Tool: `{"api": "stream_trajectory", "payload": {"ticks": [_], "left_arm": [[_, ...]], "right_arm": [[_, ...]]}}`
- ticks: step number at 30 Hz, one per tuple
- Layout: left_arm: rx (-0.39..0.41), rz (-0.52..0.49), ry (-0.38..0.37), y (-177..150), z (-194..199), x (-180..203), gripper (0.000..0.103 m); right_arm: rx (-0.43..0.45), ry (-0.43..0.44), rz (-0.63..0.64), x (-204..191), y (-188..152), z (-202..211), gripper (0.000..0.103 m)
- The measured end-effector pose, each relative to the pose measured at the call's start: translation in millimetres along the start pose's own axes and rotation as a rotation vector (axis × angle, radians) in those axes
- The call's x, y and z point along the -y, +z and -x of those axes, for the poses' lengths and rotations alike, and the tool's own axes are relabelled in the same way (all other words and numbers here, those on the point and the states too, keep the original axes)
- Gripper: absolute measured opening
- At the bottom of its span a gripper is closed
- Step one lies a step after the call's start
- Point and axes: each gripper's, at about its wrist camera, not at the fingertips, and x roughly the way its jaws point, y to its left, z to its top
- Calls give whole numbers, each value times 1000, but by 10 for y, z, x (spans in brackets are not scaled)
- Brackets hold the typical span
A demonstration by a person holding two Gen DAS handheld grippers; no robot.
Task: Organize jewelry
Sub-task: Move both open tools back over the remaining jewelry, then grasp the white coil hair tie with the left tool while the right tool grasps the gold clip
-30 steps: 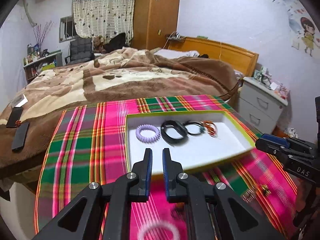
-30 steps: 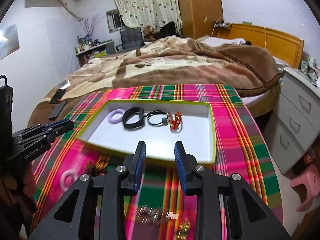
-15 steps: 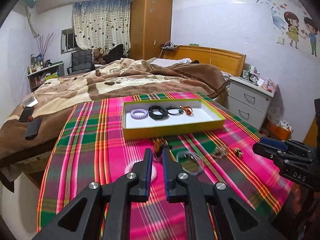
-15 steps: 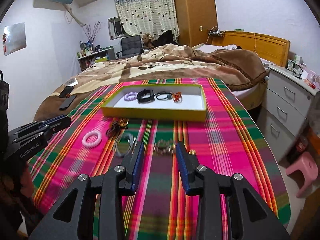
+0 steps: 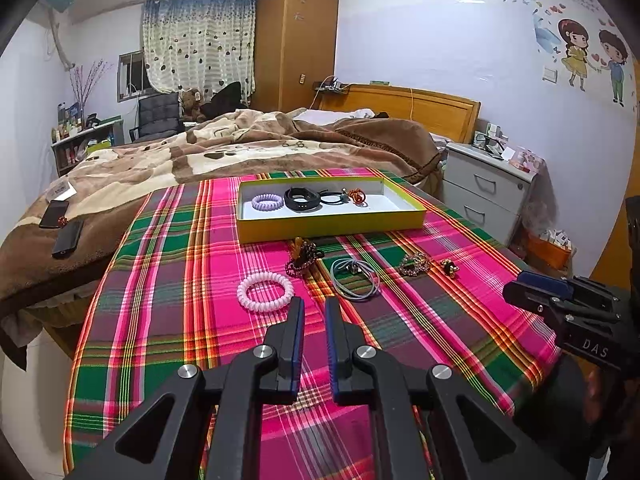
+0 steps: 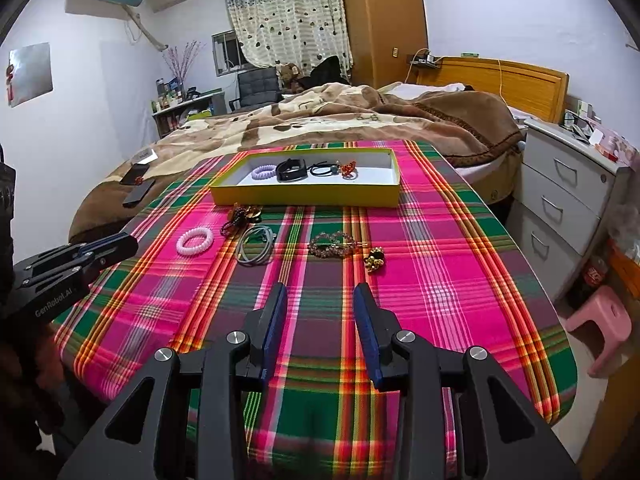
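A yellow-walled box (image 5: pixel 332 226) stands at the far end of the plaid cloth. It holds a lilac coil tie (image 5: pixel 267 202), a black band (image 5: pixel 303 200), a black hair tie and an orange piece (image 5: pixel 357 196). Loose on the cloth in front of it lie a pink coil tie (image 5: pixel 265 291), a dark bead bracelet (image 5: pixel 302 258), a grey cord loop (image 5: pixel 355 278), a rhinestone clip (image 6: pixel 332 245) and a small gold piece (image 6: pixel 375 259). My left gripper (image 5: pixel 314 304) is shut and empty, just short of the pink tie. My right gripper (image 6: pixel 320 292) hovers nearer than the clip, its jaws opening with nothing between them.
The plaid-covered table (image 6: pixel 460 264) drops off on the left, right and near sides. Behind it is a bed with a brown blanket (image 5: pixel 248 148) and two phones (image 5: pixel 66 236) on it. To the right stand a grey nightstand (image 6: pixel 568 200) and a pink stool (image 6: pixel 600 324).
Both grippers have drawn back from over the box toward the near side of the table, so the loose pieces now show ahead. The right jaws have widened.
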Motion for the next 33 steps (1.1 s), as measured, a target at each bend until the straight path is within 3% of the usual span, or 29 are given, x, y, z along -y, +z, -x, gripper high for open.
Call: {"api": "stream_trajectory", "payload": {"ticks": [6,23,29,33], "left_arm": [[0,3,3,-8,3,-8,16],[-71,54,39,114,-448,-300,16],[-109,88,61,152,-676,-466,21],[-182,134,40,170,-846,-539,22]], "right_arm": [[3,0,4,-7,10,3,36],[-32,-4,-10,116,160,-329,36],[-70,-39,-56,310,226,-547,36],[-102,-67,-70,395,269,-703,36]]}}
